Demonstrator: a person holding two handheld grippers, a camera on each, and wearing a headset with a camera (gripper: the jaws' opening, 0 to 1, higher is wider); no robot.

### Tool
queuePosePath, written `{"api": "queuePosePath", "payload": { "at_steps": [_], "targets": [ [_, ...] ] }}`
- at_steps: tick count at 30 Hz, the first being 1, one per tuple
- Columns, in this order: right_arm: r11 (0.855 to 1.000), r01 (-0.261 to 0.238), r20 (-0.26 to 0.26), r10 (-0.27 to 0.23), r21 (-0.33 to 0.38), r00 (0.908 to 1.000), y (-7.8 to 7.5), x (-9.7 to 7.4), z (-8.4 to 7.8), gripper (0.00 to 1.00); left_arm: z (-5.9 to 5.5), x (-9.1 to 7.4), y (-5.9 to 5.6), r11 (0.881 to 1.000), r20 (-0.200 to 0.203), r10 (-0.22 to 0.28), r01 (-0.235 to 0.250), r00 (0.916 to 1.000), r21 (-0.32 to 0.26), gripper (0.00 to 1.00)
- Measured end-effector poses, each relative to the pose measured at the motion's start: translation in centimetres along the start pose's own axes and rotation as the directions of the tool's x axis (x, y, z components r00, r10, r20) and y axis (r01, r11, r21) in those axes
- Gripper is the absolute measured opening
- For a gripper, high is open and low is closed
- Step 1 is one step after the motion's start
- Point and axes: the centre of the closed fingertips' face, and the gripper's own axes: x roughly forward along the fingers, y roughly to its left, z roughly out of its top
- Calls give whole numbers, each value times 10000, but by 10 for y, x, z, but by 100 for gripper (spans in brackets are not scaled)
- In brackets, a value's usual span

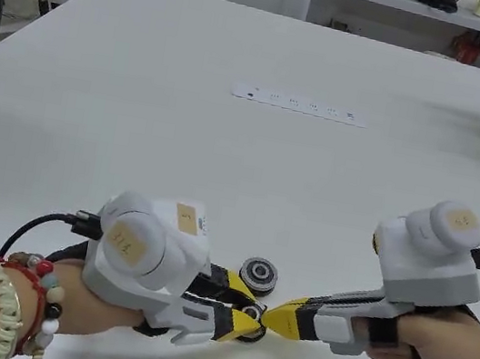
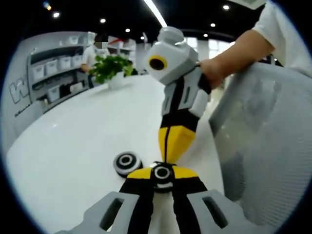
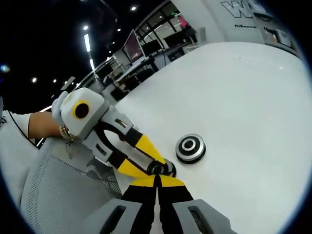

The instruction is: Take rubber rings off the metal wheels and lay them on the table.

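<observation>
Left hand-held gripper (image 2: 162,174) around one metal wheel (image 2: 162,170), second wheel (image 2: 127,163) just beside.

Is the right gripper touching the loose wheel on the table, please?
Apart. The right gripper view shows bare table between the right gripper and the loose wheel.

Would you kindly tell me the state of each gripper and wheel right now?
left gripper: shut on held wheel.
right gripper: jaws shut, tips at held wheel; ring grip unclear.
held wheel: clamped between left jaws.
loose wheel: flat on table, untouched, dark outer ring on.
</observation>
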Motion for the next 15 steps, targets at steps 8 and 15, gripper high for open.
{"api": "queuePosePath", "payload": {
  "at_steps": [8, 15],
  "targets": [
    [9995, 119, -102, -122, -280, 9999, -1, 2, 0, 0, 0, 0, 0, 10000, -1, 3, -3, 10000, 20, 14],
    [9989, 145, -100, -150, -449, 9998, -2, 2, 1, 0, 0, 0, 1, 10000, -1, 37, -37, 10000, 25, 14]
  ]
}}
